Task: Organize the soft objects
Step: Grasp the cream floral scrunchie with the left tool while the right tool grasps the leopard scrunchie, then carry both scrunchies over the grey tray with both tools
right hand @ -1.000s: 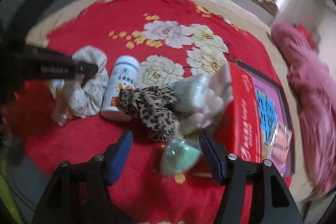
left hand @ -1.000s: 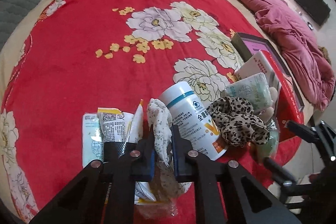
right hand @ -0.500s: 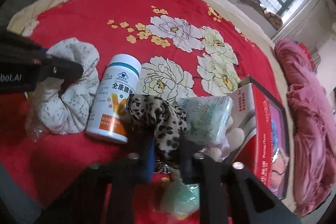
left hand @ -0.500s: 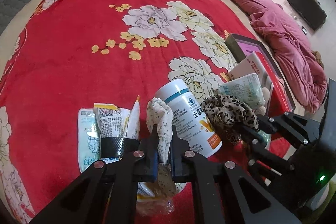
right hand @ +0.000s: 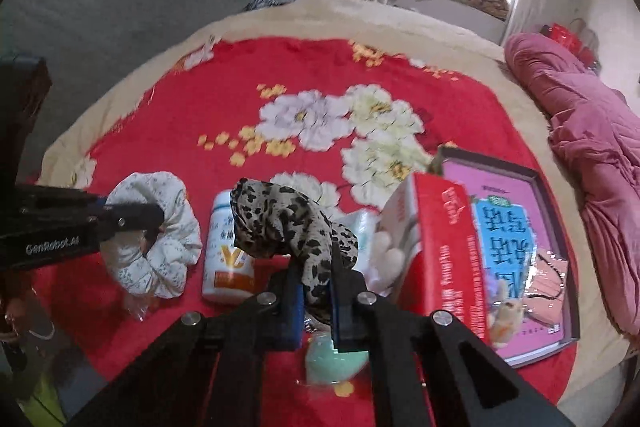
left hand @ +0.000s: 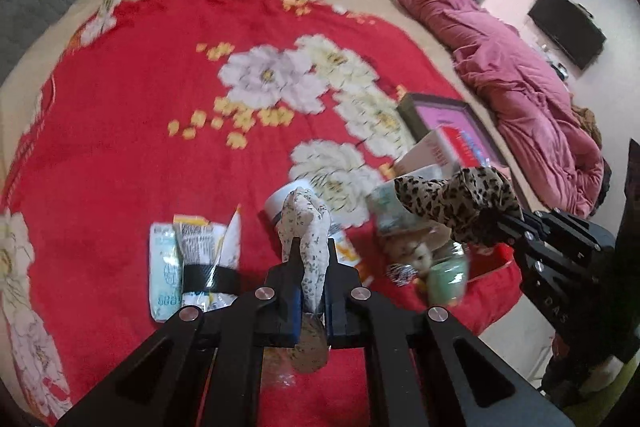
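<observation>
My left gripper (left hand: 313, 247) is shut on a white floral scrunchie (left hand: 305, 227), which hangs lifted off the red flowered blanket (left hand: 160, 107). In the right wrist view the same white scrunchie (right hand: 160, 247) shows at the left, pinched by the left gripper (right hand: 154, 221). My right gripper (right hand: 316, 267) is shut on a leopard-print scrunchie (right hand: 280, 219), raised above the clutter. The left wrist view shows that leopard scrunchie (left hand: 452, 199) at the right, held by the right gripper (left hand: 490, 221).
A white supplement bottle (right hand: 226, 259) lies on the blanket between the scrunchies. A red box (right hand: 440, 247), a pink framed box (right hand: 516, 247), a green soft ball (right hand: 332, 359) and snack packets (left hand: 192, 259) lie nearby. A pink quilt (left hand: 520, 87) lies along the bed's right edge.
The right gripper closed on the leopard scrunchie and lifted it off the pile. The left gripper, holding the white scrunchie, rose too.
</observation>
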Action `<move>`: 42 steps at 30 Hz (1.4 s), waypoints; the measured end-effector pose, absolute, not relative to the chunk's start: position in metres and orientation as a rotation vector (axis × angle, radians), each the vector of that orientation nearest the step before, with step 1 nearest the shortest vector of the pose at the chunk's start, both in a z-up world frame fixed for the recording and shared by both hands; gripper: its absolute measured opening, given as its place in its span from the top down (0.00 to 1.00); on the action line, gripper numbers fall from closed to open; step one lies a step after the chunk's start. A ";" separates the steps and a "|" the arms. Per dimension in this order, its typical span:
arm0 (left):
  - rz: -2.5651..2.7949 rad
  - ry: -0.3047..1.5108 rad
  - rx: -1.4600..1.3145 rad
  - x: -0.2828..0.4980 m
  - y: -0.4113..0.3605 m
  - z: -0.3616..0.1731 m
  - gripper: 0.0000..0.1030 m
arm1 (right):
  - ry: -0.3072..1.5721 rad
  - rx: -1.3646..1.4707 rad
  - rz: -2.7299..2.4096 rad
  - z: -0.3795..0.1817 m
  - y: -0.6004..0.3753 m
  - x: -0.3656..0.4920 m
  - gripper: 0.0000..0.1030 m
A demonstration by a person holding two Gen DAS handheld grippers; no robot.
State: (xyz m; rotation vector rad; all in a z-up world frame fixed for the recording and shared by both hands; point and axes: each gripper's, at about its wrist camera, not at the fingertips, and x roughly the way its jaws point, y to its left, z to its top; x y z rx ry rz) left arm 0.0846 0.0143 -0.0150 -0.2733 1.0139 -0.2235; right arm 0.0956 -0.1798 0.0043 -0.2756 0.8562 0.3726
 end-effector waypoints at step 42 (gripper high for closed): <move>-0.532 0.856 -0.104 0.081 -0.214 0.116 0.93 | 0.675 0.051 0.017 0.111 -0.413 0.053 0.91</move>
